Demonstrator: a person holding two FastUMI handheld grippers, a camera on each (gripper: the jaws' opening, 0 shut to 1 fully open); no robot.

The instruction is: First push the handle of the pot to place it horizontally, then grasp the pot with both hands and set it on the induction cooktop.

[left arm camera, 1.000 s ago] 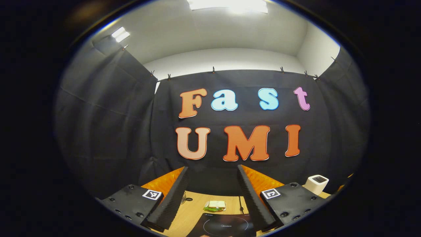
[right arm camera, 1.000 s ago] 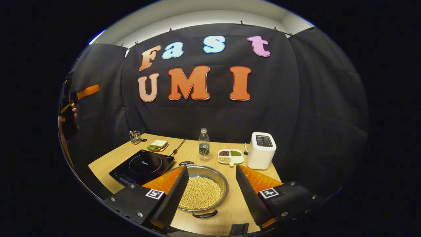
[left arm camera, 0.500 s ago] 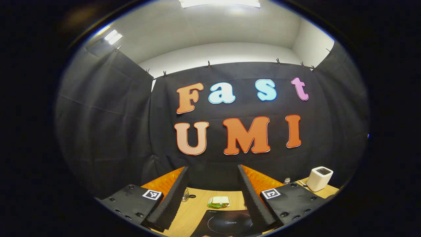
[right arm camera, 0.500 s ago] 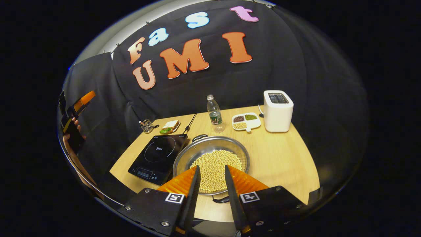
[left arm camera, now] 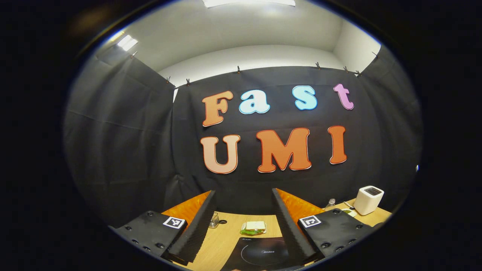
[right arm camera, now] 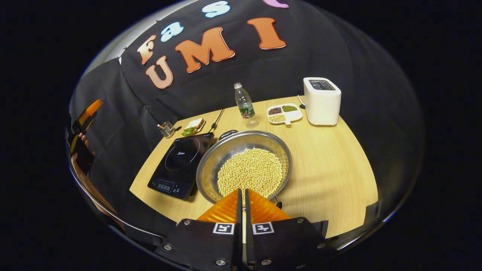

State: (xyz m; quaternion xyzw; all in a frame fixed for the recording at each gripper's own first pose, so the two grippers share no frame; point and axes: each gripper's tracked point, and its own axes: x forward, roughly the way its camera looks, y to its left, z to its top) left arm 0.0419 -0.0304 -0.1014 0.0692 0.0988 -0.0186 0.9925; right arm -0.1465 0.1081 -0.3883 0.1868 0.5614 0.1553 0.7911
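Observation:
In the right gripper view a steel pot (right arm camera: 217, 158) full of pale beans (right arm camera: 250, 171) sits on the wooden table, just right of the black induction cooktop (right arm camera: 180, 158). Its far black handle (right arm camera: 228, 133) points toward the back wall. The near handle is mostly hidden behind my right gripper (right arm camera: 241, 191), which is shut with nothing between its fingers, tips over the pot's near rim. At the far left a hand holds the left gripper (right arm camera: 87, 113) high. In the left gripper view my left gripper (left arm camera: 243, 194) stands open above the cooktop (left arm camera: 263, 252), facing the booth wall.
Behind the pot stand a water bottle (right arm camera: 244, 101), a divided dish of beans (right arm camera: 284, 113) and a white toaster (right arm camera: 322, 101). A sandwich (right arm camera: 192, 126) and a small holder (right arm camera: 167, 129) lie behind the cooktop. Bare table (right arm camera: 331, 158) extends right of the pot.
My right gripper went from open to shut and tipped down toward the pot's near rim. The left gripper stayed open, its view drifting slightly downward.

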